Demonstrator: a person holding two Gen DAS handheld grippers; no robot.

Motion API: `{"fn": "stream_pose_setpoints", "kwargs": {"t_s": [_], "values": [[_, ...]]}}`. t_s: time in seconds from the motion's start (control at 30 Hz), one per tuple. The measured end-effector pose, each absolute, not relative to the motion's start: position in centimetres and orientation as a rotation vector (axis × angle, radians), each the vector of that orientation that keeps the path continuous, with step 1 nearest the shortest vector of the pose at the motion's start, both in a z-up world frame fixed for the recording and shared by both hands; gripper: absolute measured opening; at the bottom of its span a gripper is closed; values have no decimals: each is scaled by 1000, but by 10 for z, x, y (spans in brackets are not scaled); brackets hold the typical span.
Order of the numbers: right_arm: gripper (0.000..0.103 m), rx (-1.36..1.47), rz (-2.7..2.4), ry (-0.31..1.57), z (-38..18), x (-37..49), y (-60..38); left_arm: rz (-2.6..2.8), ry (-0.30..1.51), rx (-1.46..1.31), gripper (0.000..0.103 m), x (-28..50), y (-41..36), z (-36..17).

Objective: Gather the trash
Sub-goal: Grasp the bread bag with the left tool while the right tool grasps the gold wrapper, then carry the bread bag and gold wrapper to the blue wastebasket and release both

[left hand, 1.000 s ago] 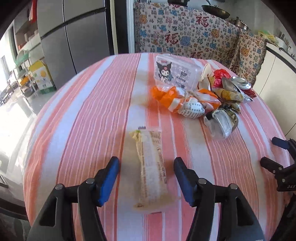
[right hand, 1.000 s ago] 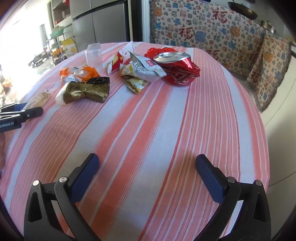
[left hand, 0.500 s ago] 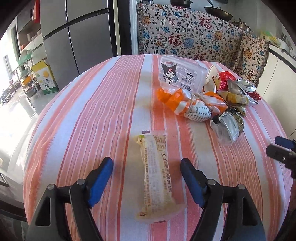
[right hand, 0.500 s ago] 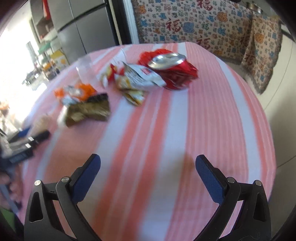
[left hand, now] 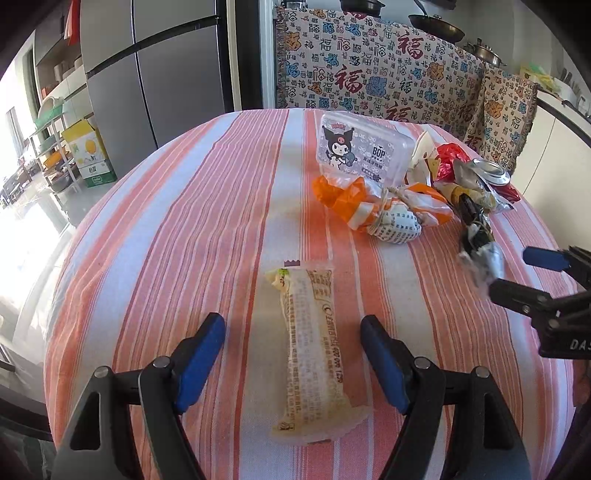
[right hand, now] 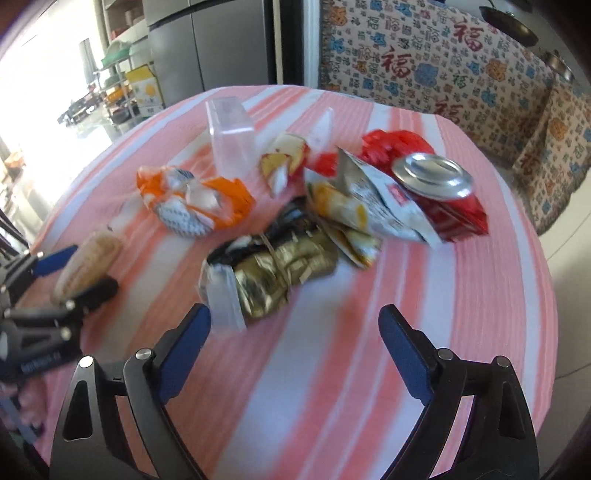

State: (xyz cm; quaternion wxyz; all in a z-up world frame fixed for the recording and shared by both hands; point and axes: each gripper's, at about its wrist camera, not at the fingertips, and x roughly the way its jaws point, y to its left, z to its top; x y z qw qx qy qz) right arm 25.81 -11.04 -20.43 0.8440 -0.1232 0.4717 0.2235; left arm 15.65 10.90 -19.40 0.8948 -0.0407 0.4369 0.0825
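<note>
Striped pink-and-white tablecloth (left hand: 192, 229) carries a heap of trash (right hand: 295, 206) ahead of the right gripper (right hand: 295, 328), whose empty jaws are closing just before a gold wrapper (right hand: 280, 273). Between the released left gripper (left hand: 293, 339) pads lies a pale snack packet (left hand: 310, 350), untouched.

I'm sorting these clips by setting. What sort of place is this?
Most likely a home kitchen or dining area: a tall steel fridge, pans beyond a patterned cloth, and a round table with a striped tablecloth holding snack wrappers.
</note>
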Motion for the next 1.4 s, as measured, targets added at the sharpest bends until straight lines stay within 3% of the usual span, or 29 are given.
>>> {"fn": "stream_pose_setpoints", "kwargs": {"t_s": [0.23, 0.8, 0.83, 0.87, 0.93, 0.97, 1.0, 1.03, 1.4], "values": [[93, -231, 483, 1052, -211, 237, -154, 173, 907, -82, 78, 157, 108, -194], [95, -19, 518, 1178, -191, 294, -93, 28, 934, -166, 76, 153, 110, -182], [95, -21, 519, 1187, -192, 295, -90, 46, 944, -150, 73, 153, 108, -183], [95, -31, 520, 1191, -193, 295, -86, 61, 952, -144, 59, 151, 107, -184], [90, -66, 504, 1187, -196, 295, -80, 76, 956, -153, 44, 146, 109, -185], [76, -74, 493, 1192, -198, 295, -79, 69, 962, -167, 24, 144, 110, -184], [64, -76, 486, 1202, -200, 295, -80, 55, 966, -186, 21, 142, 111, -183], [45, -66, 485, 1203, -200, 295, -83, 49, 963, -202, 21, 138, 113, -182], [44, -50, 547, 1094, -170, 249, -141, -94, 907, -245, 18, 116, 67, -159]]}}
